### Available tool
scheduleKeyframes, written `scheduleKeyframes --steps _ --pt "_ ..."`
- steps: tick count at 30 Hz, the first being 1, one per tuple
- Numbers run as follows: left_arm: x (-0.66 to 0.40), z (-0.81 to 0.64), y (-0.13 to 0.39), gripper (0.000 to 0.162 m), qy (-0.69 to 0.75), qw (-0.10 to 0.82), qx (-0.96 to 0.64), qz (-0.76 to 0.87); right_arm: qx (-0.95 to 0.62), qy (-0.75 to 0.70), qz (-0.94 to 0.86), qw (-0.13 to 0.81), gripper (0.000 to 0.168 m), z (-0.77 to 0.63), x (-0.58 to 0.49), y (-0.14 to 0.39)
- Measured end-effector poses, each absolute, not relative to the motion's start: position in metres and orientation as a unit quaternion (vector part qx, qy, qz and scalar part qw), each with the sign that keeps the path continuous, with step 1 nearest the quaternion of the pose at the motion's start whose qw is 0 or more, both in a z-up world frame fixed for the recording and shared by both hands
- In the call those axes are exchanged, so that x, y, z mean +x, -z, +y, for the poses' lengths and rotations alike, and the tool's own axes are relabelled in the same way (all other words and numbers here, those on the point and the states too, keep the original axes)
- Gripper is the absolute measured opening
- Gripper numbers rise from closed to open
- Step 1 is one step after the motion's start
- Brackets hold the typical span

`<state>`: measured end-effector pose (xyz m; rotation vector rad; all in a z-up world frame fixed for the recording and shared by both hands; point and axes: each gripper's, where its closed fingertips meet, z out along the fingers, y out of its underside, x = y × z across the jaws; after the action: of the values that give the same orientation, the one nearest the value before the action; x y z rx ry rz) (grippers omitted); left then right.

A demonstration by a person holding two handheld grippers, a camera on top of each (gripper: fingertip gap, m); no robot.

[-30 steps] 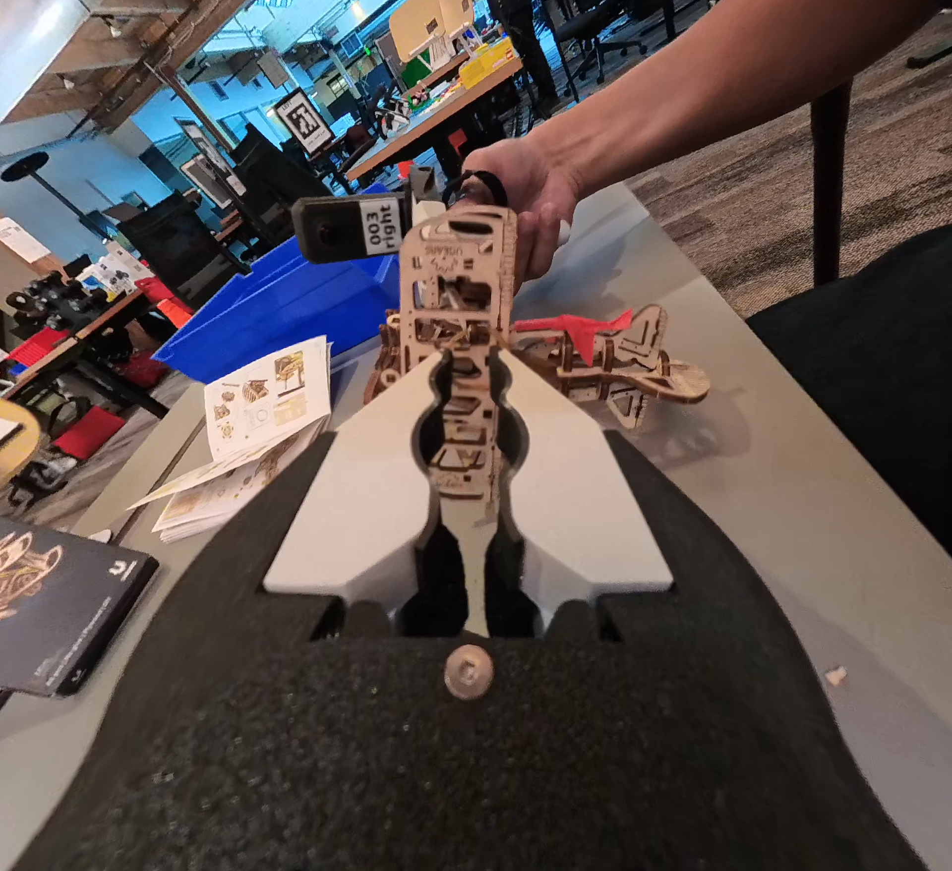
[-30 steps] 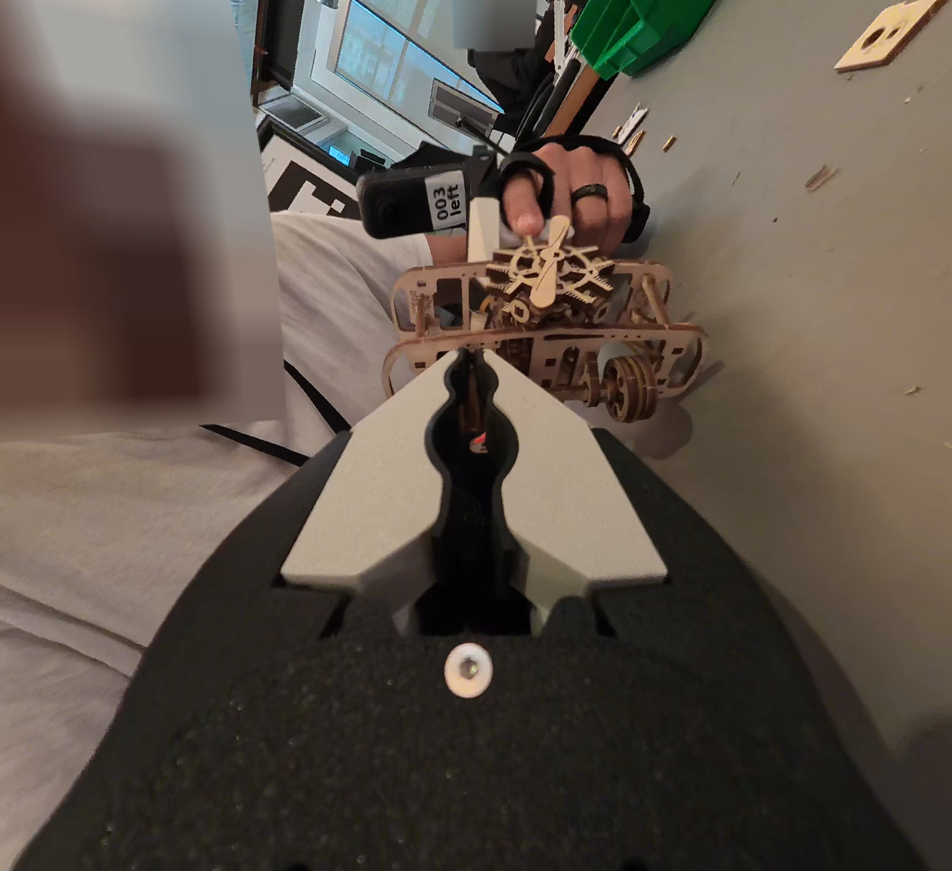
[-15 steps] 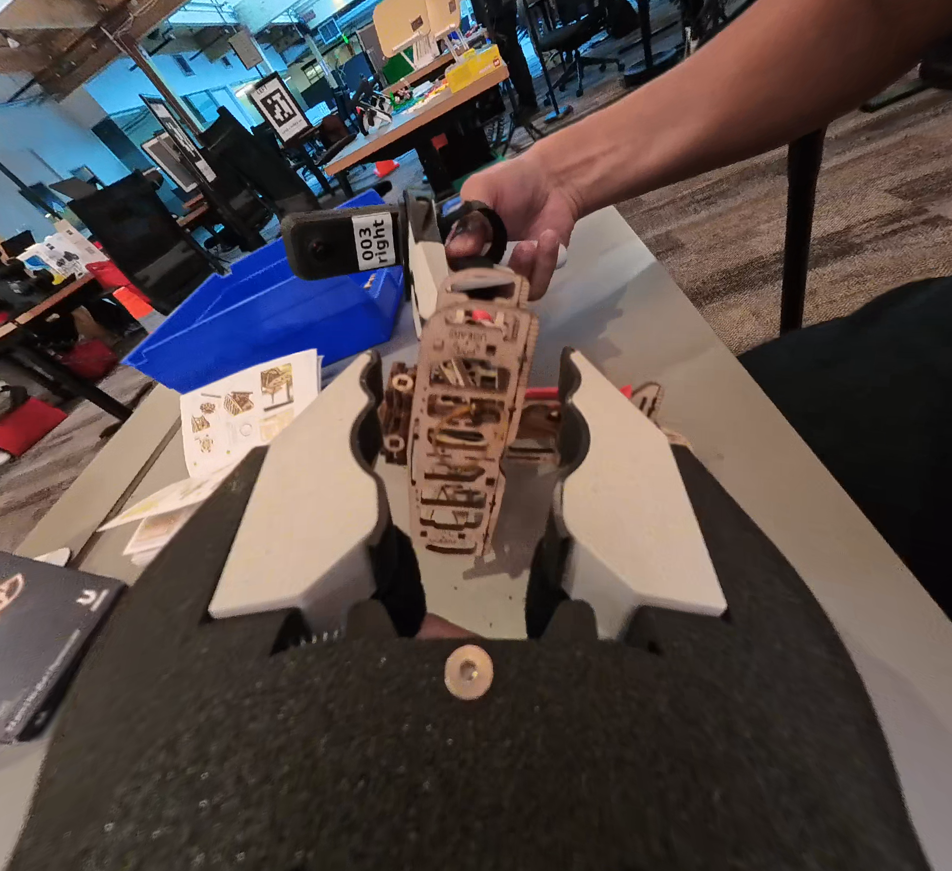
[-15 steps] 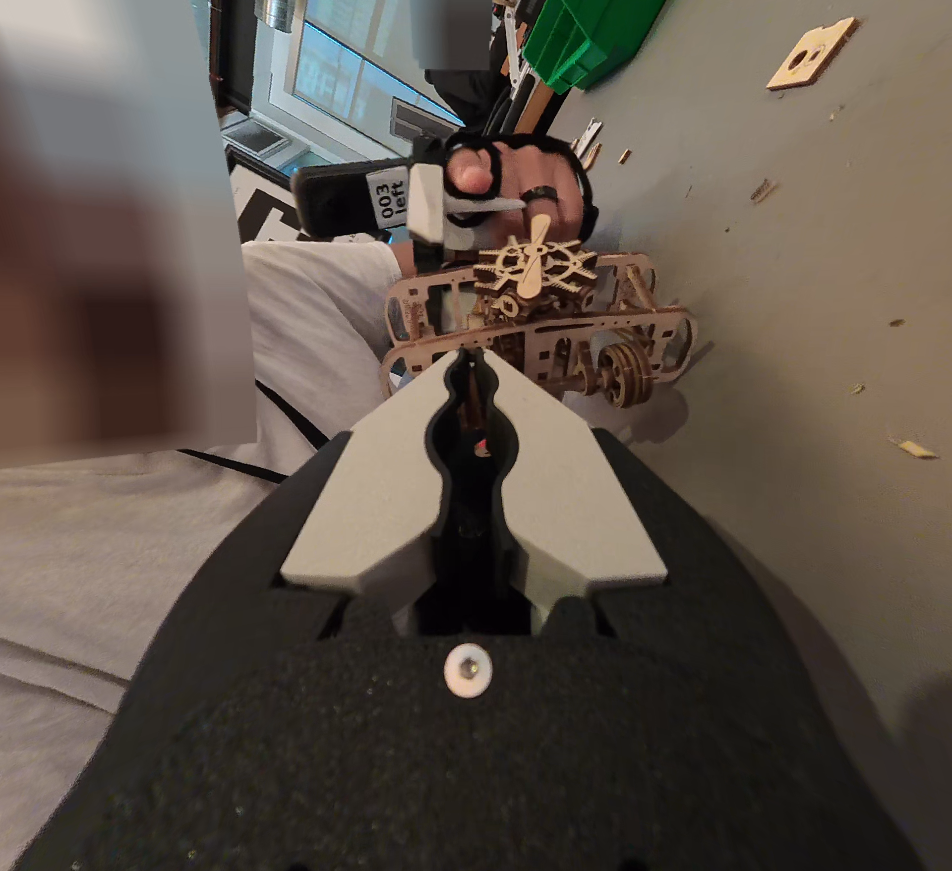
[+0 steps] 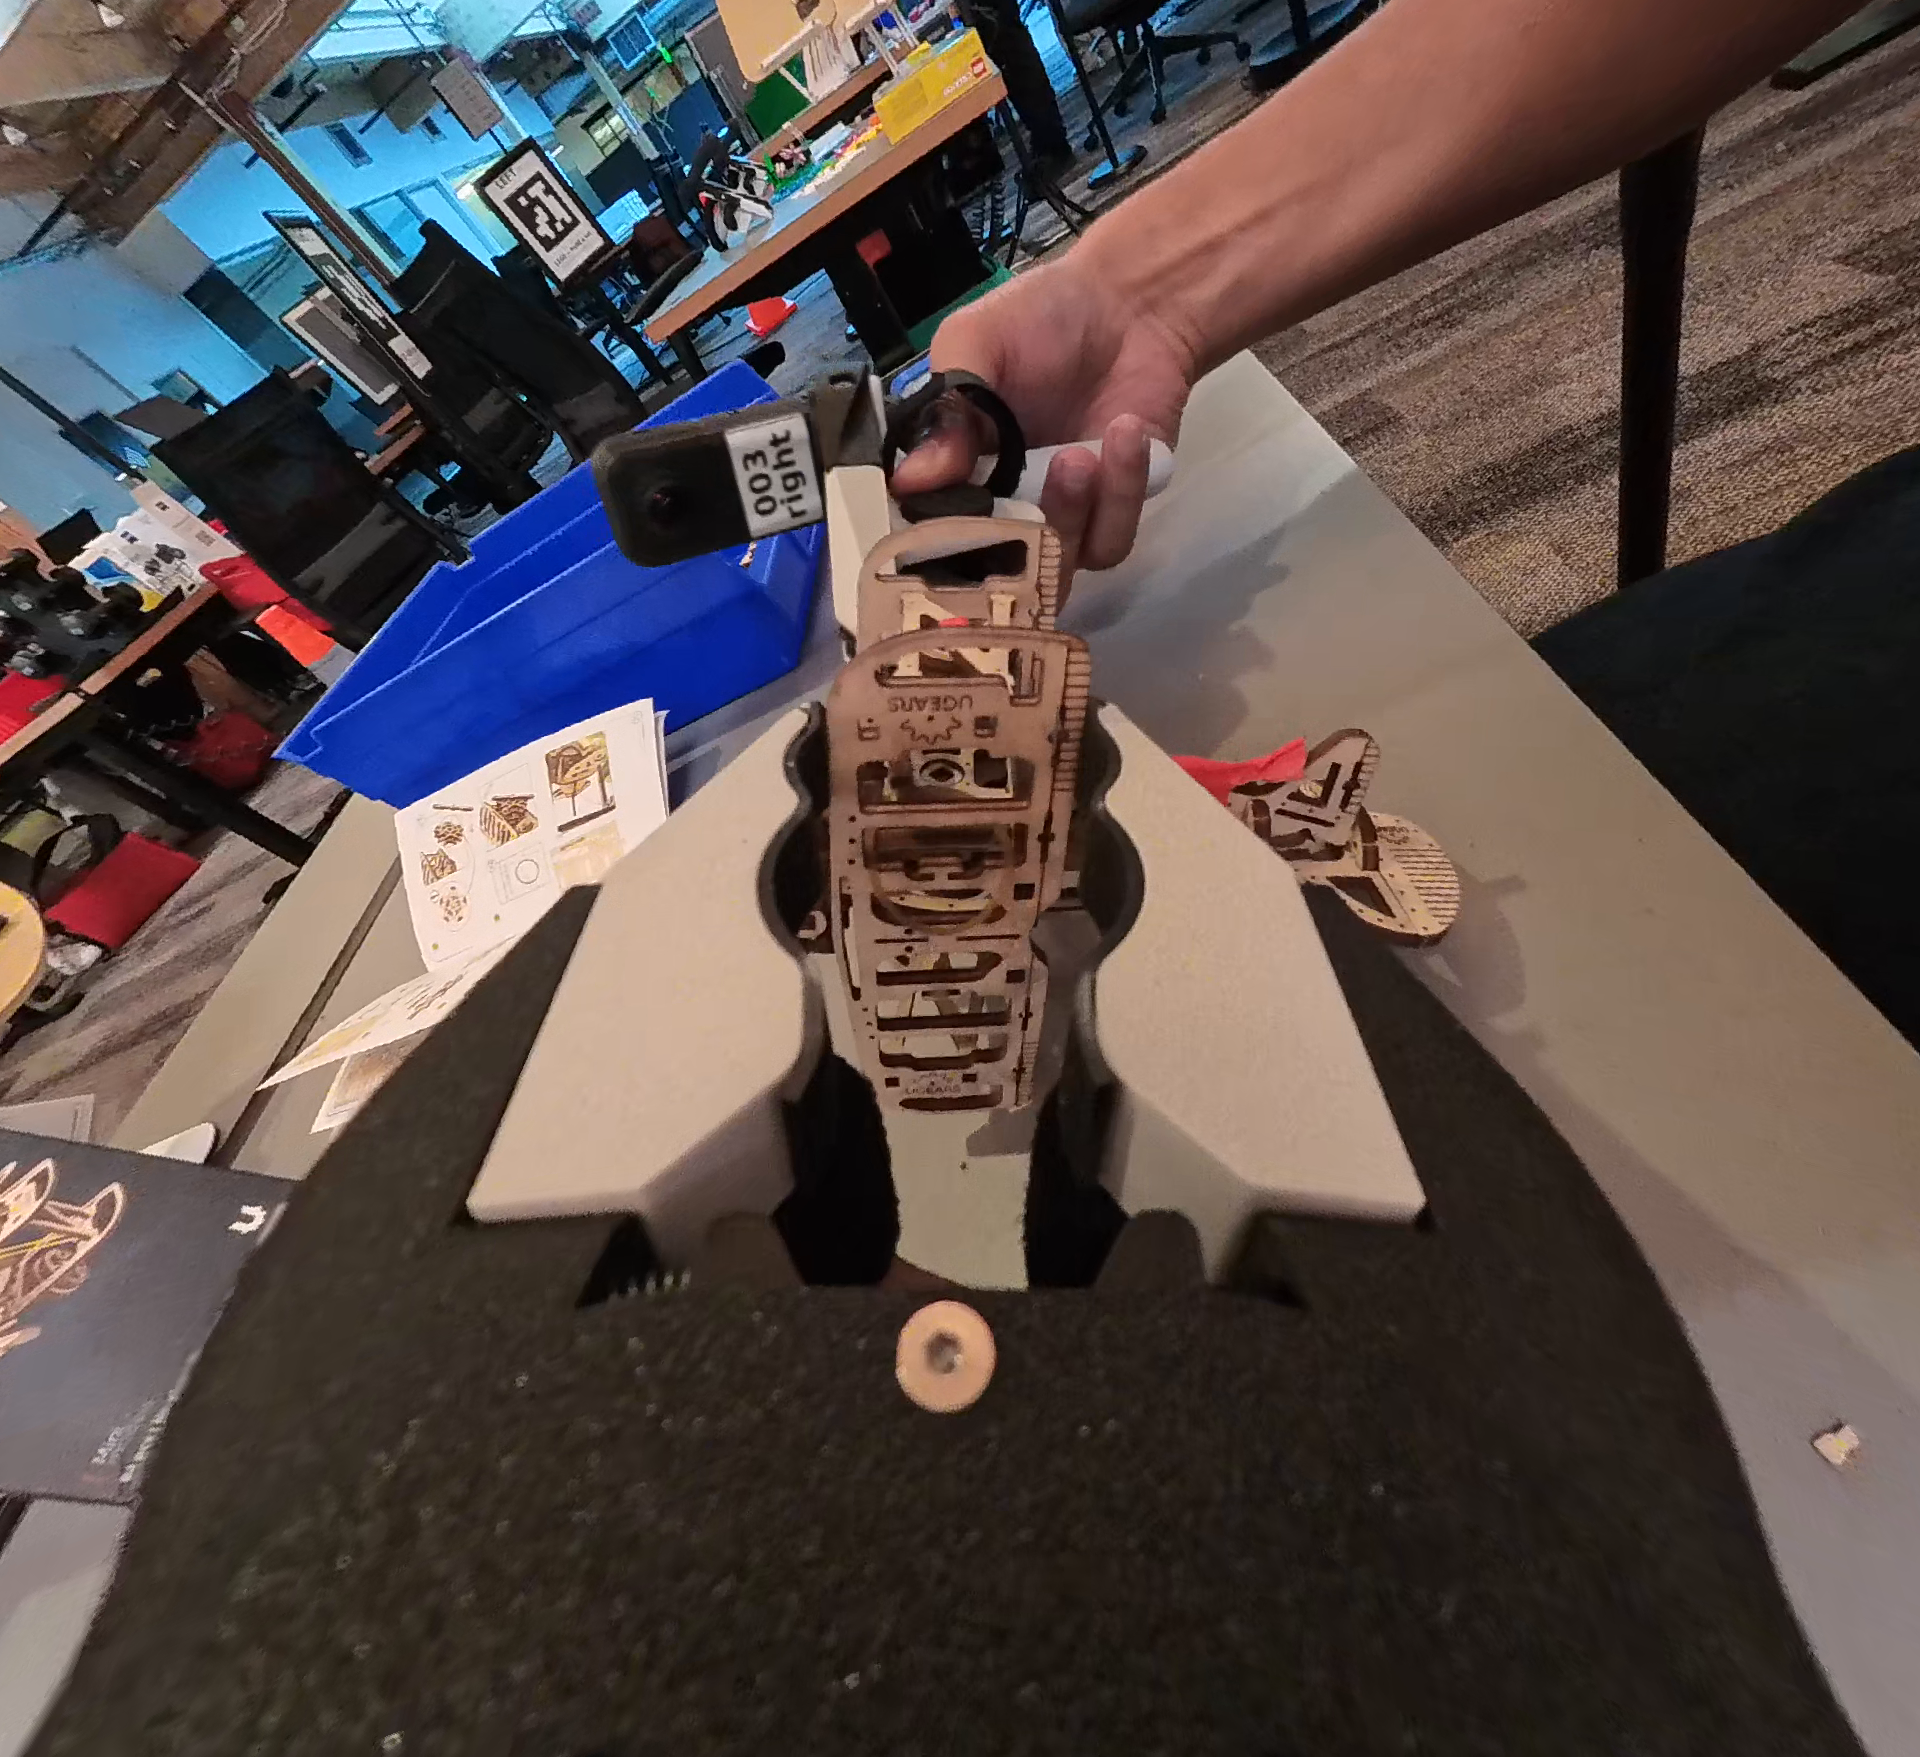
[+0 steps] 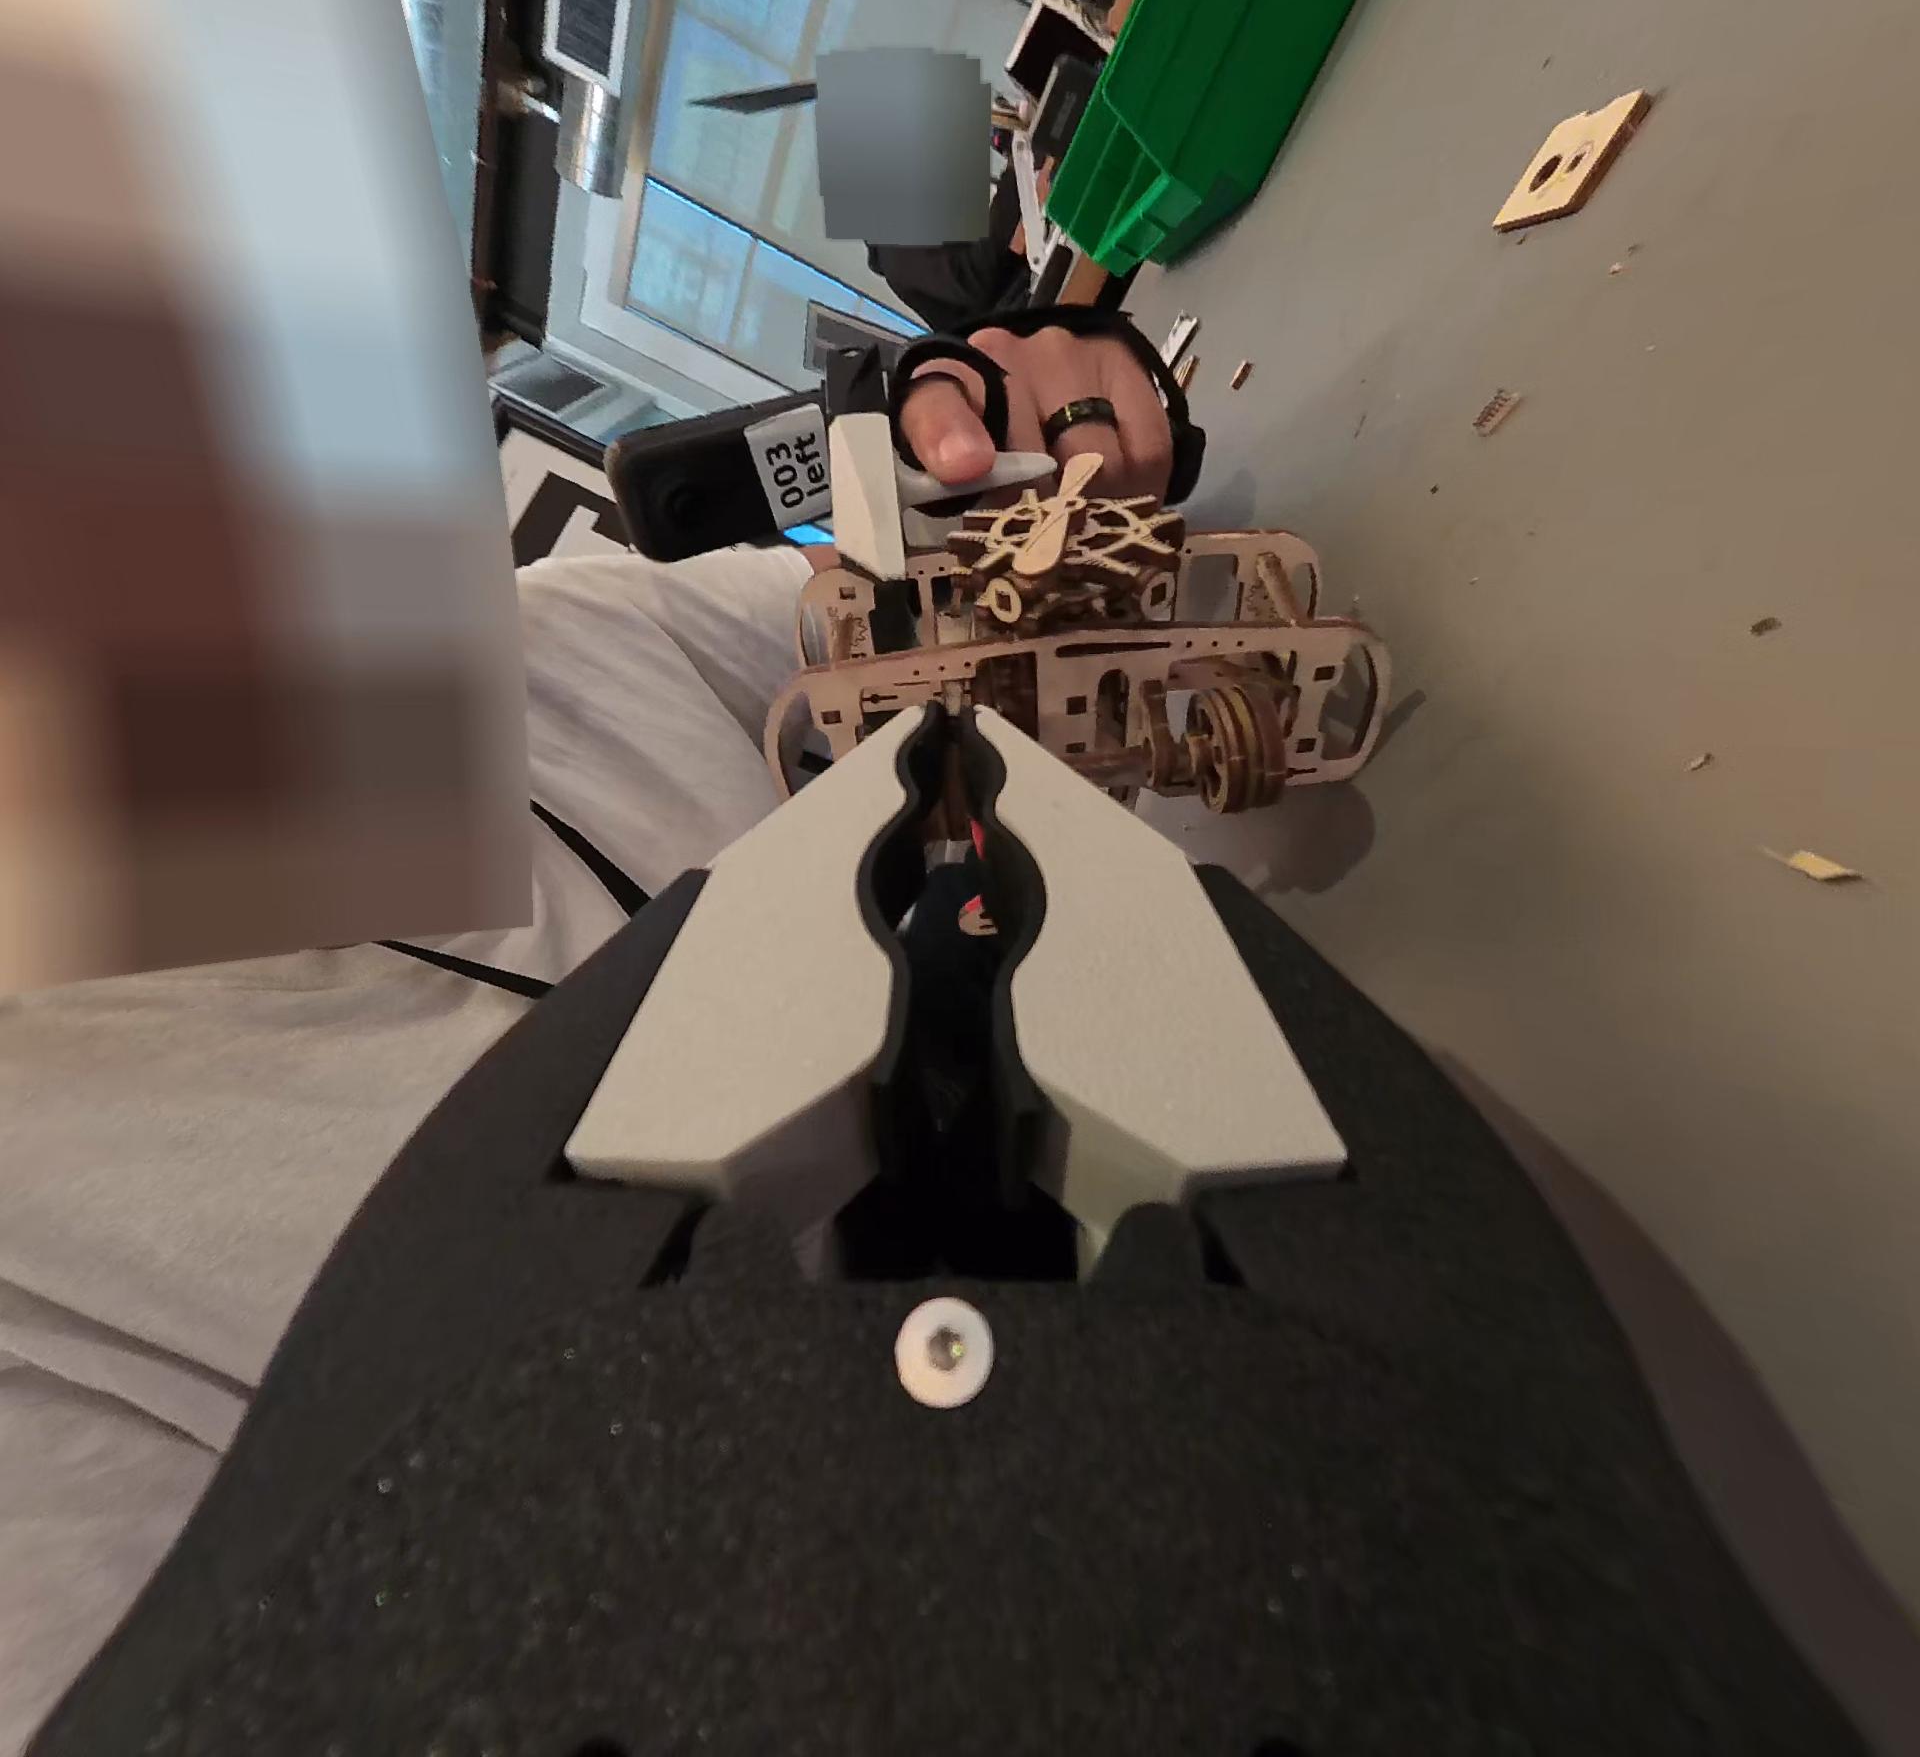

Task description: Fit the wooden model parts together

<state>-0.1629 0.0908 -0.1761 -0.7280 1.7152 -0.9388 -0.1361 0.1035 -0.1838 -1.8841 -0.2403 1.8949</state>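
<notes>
A wooden biplane model [image 6: 1091, 668] with a propeller [image 6: 1049, 533] and wheels [image 6: 1236, 741] is held on its side just above the grey table [image 6: 1662, 564]. My right gripper [image 6: 951, 720] is shut on a thin wooden edge of the model by the lower wing. My left gripper [image 5: 951, 741] is open, its jaws standing either side of the stacked wing panels [image 5: 951, 876] with narrow gaps. One of its fingers [image 6: 868, 502] shows at the upper wing's end. The model's tail [image 5: 1340, 834], with a red piece, points right.
A blue bin [image 5: 540, 627], instruction sheets [image 5: 530, 824] and a dark box [image 5: 94, 1292] lie to the left. A green bin [image 6: 1195, 97], a small wooden square [image 6: 1569, 164] and wood scraps sit on the table. The person's torso is close behind the model. My two grippers' fingertips are within a few centimetres of each other.
My left gripper was shut on the wing a second ago, opened wide, then narrowed around the wing panels. My right gripper has stayed shut on the model.
</notes>
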Motion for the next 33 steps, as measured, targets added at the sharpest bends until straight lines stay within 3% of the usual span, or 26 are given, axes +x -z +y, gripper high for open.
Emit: scheduleKeyframes --steps 23,27,33 --pt "-0.164 0.098 0.179 0.045 0.393 0.518 -0.326 0.687 -0.767 -0.569 -0.138 0.262 0.0 0.105 -0.131 0.18" --pt "-0.178 0.102 0.172 0.052 0.407 0.52 -0.316 0.682 -0.768 -0.569 -0.142 0.256 0.0 0.104 -0.132 0.18" --pt "-0.191 0.127 0.18 0.04 0.49 0.416 -0.421 0.64 -0.772 -0.567 -0.144 0.249 0.0 0.102 -0.133 0.185"
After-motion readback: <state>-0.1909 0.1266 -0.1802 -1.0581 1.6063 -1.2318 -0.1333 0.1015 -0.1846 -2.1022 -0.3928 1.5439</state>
